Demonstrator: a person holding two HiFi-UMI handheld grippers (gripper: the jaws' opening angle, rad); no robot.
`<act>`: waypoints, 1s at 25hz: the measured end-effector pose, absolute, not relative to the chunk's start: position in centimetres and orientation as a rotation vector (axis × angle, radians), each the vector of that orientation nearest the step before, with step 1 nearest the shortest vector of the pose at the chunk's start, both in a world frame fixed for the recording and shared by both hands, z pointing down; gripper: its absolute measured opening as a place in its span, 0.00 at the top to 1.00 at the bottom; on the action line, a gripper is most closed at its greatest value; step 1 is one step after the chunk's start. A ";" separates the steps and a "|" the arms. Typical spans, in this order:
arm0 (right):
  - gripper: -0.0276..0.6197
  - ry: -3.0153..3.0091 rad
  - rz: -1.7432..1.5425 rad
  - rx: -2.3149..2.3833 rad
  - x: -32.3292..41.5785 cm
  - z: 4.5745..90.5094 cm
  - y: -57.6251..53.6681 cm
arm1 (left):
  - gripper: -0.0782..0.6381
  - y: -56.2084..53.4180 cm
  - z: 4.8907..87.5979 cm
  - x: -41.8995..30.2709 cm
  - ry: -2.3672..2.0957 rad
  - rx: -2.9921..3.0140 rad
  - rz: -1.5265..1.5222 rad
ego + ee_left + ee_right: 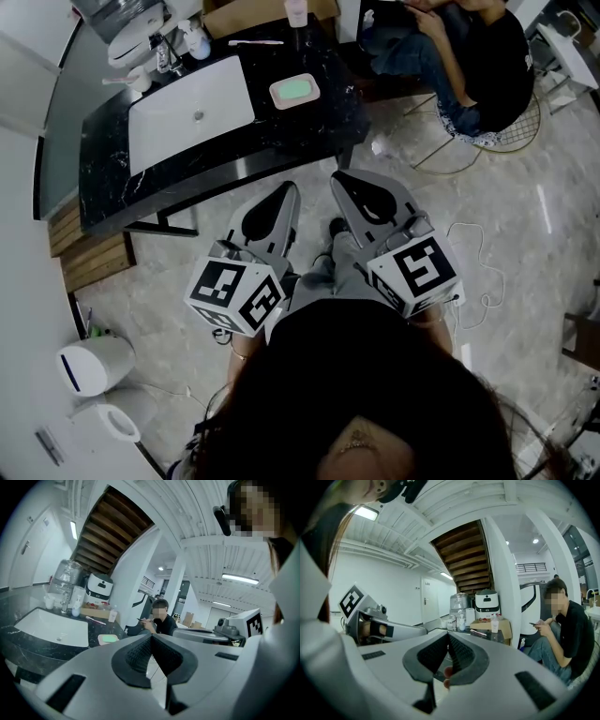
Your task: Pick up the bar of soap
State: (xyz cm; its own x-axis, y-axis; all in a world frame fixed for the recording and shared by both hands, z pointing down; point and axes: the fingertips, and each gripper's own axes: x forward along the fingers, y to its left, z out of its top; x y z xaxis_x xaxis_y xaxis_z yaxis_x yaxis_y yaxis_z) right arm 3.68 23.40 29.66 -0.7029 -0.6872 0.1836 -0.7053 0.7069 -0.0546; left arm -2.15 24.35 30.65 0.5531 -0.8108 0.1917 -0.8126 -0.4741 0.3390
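Observation:
The pale green bar of soap [294, 89] lies in a light dish on the black marble counter [309, 131], to the right of the white sink [192, 112]. In the left gripper view the soap [108, 638] shows just past the jaws, at their left. Both grippers hang side by side over the floor, short of the counter's front edge. My left gripper [289, 189] [151, 638] is shut with nothing in it. So is my right gripper [343, 178] [448, 637], its jaws meeting at the tips. The soap is not visible in the right gripper view.
A person [469, 47] sits on a wire chair beyond the counter's right end. A toothbrush [255, 42], a bottle [296, 11] and a faucet [164, 54] stand at the counter's back. A white bin [94, 364] is at the lower left, and a cable [480, 272] lies on the floor at the right.

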 end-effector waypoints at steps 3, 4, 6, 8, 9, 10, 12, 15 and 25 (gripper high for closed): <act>0.95 -2.772 0.191 1.118 3.6 29.9 22.2 | 0.90 23.4 31.0 -2.6 -1.337 2.384 0.008; 0.95 -2.779 0.194 1.113 3.5 29.9 21.7 | 0.90 23.0 31.2 -2.8 -1.345 2.379 0.010; 0.95 -2.792 0.196 1.106 3.3 29.9 20.5 | 0.90 22.0 31.4 -3.2 -1.363 2.370 0.010; 0.95 -2.798 0.194 1.094 3.1 29.8 19.1 | 0.90 20.6 31.4 -3.5 -1.379 2.366 0.008; 0.95 -2.801 0.193 1.090 3.0 29.8 18.4 | 0.90 19.8 31.4 -3.6 -1.385 2.365 0.007; 0.95 -2.806 0.194 1.088 3.0 29.8 17.5 | 0.90 19.0 31.4 -3.7 -1.389 2.365 0.007; 0.95 -2.814 0.201 1.086 3.0 29.9 15.8 | 0.90 17.2 31.4 -3.8 -1.395 2.367 0.012; 0.95 -2.820 0.209 1.077 3.1 30.0 12.8 | 0.90 14.2 31.3 -3.6 -1.398 2.371 0.019; 0.95 -2.826 0.247 1.001 2.4 30.5 3.7 | 0.90 4.7 31.0 -4.3 -1.433 2.349 0.032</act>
State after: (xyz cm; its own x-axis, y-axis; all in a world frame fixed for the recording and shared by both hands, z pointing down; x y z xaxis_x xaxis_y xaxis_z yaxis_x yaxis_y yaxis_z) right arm 2.45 3.66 30.48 -0.7704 -0.6117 0.1796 -0.6336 0.7658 -0.1096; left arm -4.34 4.71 30.96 0.4778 -0.8513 0.2170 -0.8600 -0.4029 0.3131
